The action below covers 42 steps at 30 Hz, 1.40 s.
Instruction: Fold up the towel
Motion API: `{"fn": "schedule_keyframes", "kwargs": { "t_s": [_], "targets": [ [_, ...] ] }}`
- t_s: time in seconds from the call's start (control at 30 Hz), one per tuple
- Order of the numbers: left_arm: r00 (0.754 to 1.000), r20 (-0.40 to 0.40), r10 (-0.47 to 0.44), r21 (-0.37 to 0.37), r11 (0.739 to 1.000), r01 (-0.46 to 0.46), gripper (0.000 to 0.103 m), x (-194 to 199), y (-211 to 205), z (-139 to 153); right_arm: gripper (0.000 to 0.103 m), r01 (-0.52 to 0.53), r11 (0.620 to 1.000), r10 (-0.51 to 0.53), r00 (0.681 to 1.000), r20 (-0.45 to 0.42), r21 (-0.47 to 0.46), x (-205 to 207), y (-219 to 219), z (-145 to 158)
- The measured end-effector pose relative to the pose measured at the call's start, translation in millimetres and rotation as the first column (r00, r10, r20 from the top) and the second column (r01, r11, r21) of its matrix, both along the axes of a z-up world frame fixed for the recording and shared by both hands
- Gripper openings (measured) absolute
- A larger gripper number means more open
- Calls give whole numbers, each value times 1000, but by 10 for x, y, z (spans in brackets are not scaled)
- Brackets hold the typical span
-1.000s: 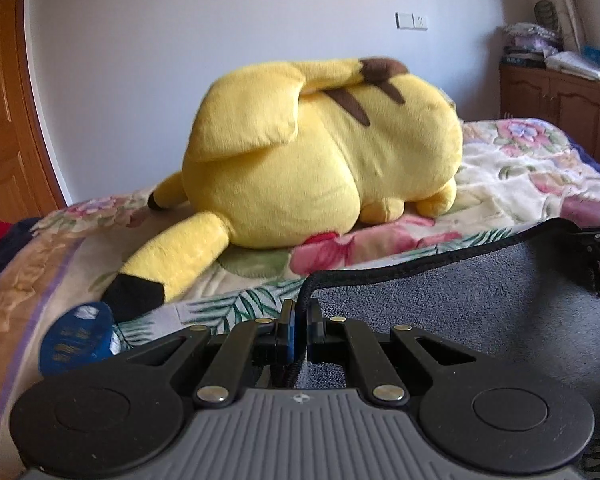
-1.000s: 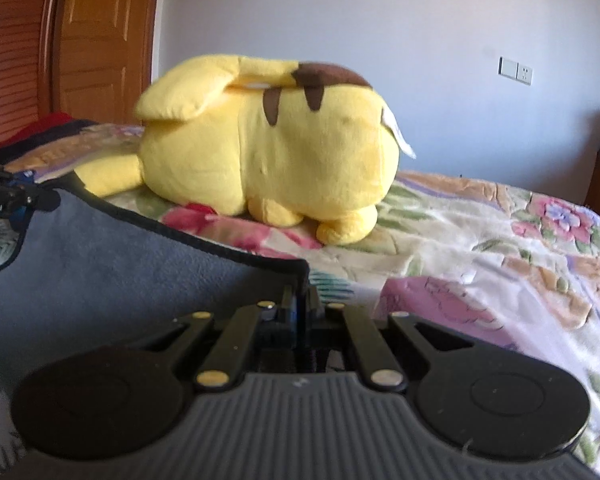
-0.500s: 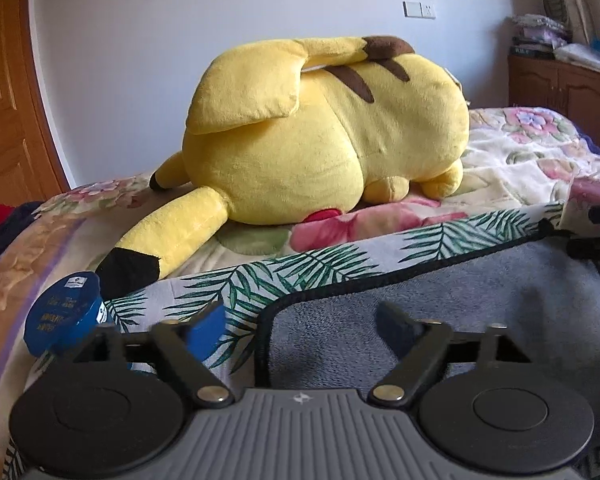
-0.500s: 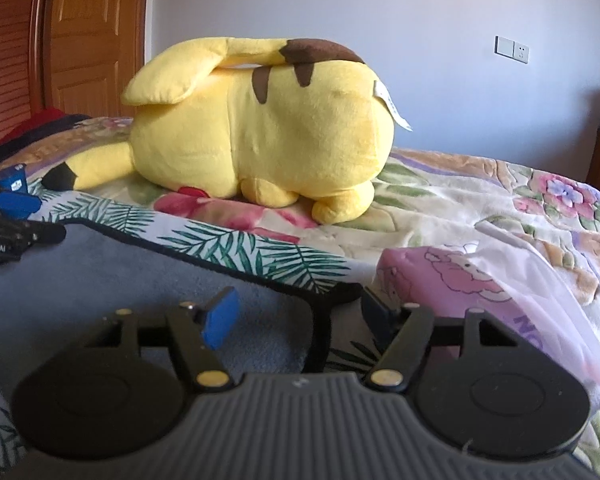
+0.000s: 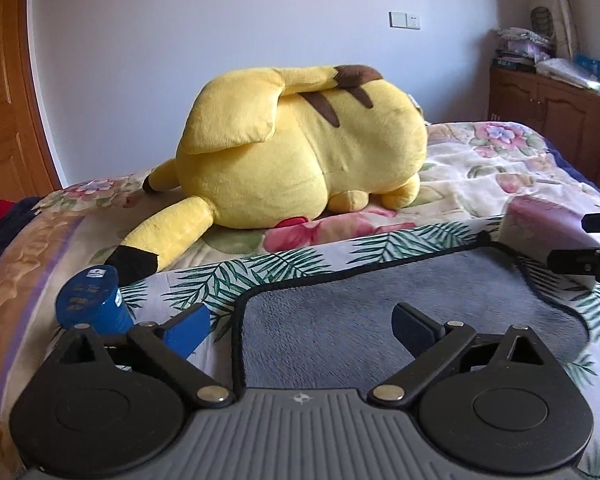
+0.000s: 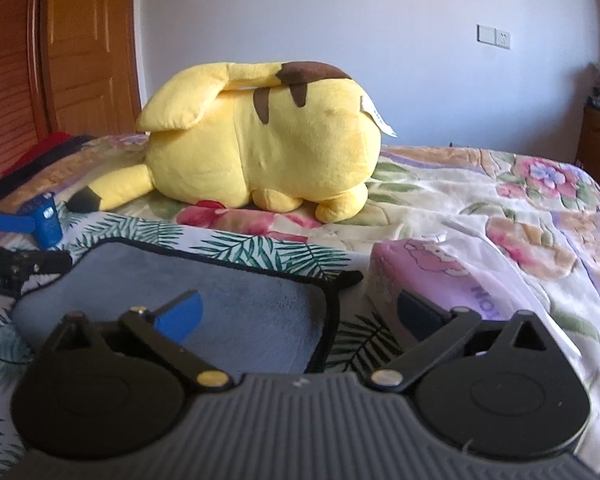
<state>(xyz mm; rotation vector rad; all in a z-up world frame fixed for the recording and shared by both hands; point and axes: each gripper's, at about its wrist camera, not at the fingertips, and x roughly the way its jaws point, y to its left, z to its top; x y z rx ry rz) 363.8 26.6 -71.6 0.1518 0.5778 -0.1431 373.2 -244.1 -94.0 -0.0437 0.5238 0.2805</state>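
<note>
A grey towel (image 5: 340, 312) with black edging lies flat on a palm-leaf patterned cloth (image 5: 300, 264) on the bed. My left gripper (image 5: 300, 326) is open, its jaws either side of the towel's near left corner, holding nothing. In the right wrist view the same towel (image 6: 228, 300) lies flat. My right gripper (image 6: 300, 314) is open over the towel's right corner, empty. Each gripper shows at the edge of the other's view.
A large yellow plush toy (image 5: 300, 160) lies on the floral bedspread (image 5: 500, 160) behind the towel. A blue round container (image 5: 90, 300) sits at the left. A pink folded cloth (image 6: 440, 276) lies at the right. Wooden cabinets (image 5: 560, 120) stand at the far right.
Both grippers were shut on the towel's corners, holding it up. They opened and let go; the towel now lies flat and both grippers have drawn back and risen.
</note>
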Motion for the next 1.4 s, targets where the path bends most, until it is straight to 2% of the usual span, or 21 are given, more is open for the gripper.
{"fn": "schedule_keyframes", "kwargs": {
  "t_s": [0.53, 0.9, 1.23, 1.4],
  "targets": [
    [1000, 7, -9, 19, 1000, 8, 103, -673, -112, 473, 103, 52, 999, -52, 999, -10, -3, -610, -53, 384],
    [1000, -3, -18, 26, 999, 18, 103, -1192, -175, 710, 103, 74, 997, -75, 997, 20, 6, -1071, -99, 625],
    [1000, 9, -18, 1, 1000, 18, 103, -1674, -202, 877, 103, 112, 994, -112, 993, 25, 13, -1449, -155, 724],
    [1000, 23, -15, 16, 1000, 15, 103, -1882, -245, 932, 103, 112, 994, -112, 993, 39, 10, -1637, -168, 745]
  ]
}}
